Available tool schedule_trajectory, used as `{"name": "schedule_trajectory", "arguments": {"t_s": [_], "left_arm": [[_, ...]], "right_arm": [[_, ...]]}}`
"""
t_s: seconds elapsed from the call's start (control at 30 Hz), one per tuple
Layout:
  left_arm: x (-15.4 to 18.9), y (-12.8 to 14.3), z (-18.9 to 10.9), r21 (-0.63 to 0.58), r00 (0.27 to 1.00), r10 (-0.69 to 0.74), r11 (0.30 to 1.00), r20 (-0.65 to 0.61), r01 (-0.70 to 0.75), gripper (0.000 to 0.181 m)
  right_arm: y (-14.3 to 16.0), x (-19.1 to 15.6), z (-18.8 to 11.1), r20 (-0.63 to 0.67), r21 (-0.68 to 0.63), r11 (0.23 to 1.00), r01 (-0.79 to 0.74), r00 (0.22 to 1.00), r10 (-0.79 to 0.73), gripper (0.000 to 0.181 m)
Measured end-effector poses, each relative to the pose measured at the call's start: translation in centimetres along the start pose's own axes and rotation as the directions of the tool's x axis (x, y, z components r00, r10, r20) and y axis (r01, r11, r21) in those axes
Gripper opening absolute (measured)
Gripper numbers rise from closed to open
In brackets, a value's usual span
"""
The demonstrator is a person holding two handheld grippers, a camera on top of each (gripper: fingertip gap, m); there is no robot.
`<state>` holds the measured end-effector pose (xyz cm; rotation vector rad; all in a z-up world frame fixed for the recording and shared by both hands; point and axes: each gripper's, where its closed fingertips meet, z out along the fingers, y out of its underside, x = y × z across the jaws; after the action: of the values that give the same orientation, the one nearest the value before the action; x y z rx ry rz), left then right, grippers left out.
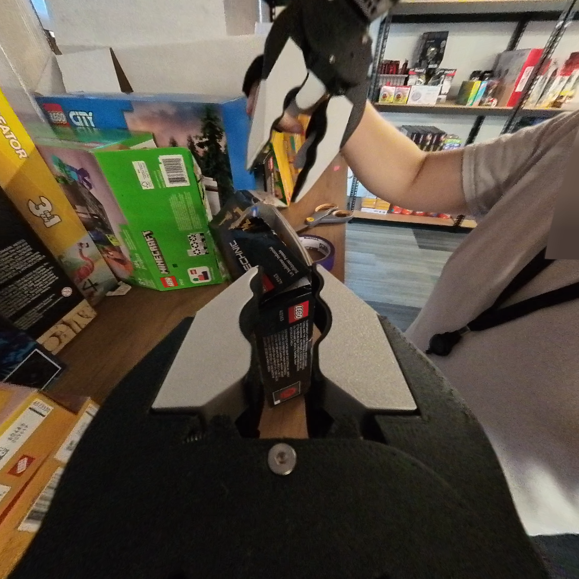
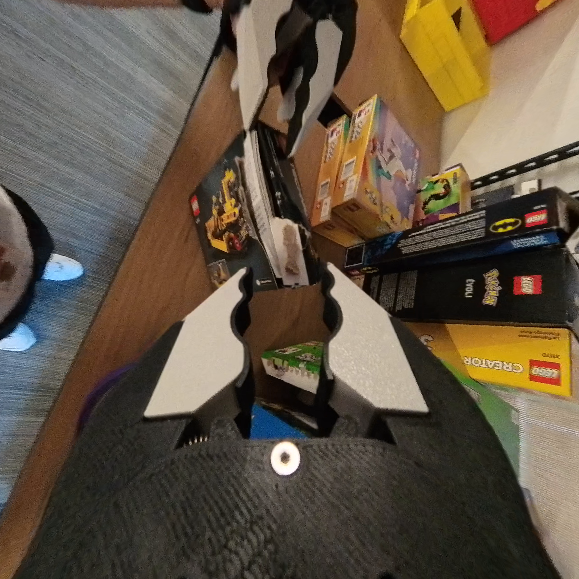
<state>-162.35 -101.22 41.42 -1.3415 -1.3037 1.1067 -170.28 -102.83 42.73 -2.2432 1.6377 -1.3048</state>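
At the centre of the left wrist view the left tool [image 1: 283, 275] pinches the torn-open end of a black toy box [image 1: 283, 338] over the wooden table [image 1: 131, 329], while the right tool [image 2: 285, 279], spread and empty, hovers above it.

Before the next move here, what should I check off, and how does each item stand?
1. Left gripper grips the black box: ok, shut on it.
2. Right gripper free: ok, open and empty.
3. Box's torn flap faces the right gripper: ok.
4. Box resting on the table: cannot tell.
5. Room around the box: not ok; green box, scissors and purple tape roll lie close.
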Motion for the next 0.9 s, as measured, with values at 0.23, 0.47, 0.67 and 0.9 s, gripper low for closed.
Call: {"name": "schedule_trajectory", "arguments": {"t_s": [0.23, 0.47, 0.67, 0.9], "left_arm": [[0.1, -0.7, -0.5, 0.03, 0.994, -0.074, 0.997, -0.078, 0.076, 0.018], [-0.4, -1.2, -0.9, 0.122, 0.974, -0.175, 0.974, -0.144, 0.193, 0.015], [-0.1, -0.2, -0.9, 0.108, 0.993, -0.069, 0.991, -0.099, 0.08, 0.039], [-1.2, 0.2, -0.6, 0.027, 0.997, 0.072, 0.997, 0.026, -0.073, 0.037]], "right_arm": [[0.5, 0.0, 1.3, 0.013, 0.018, 1.0, -0.005, 1.0, 0.005, 0.033], [-0.5, 1.4, 1.0, 0.049, 0.081, 0.992, -0.094, 0.995, 0.09, 0.018], [-1.2, 3.2, 0.6, -0.019, 0.087, 0.984, -0.154, 0.988, 0.156, 0.001], [-1.8, 3.7, 1.1, 0.133, 0.058, 0.933, -0.356, 0.929, 0.346, 0.001]]}}
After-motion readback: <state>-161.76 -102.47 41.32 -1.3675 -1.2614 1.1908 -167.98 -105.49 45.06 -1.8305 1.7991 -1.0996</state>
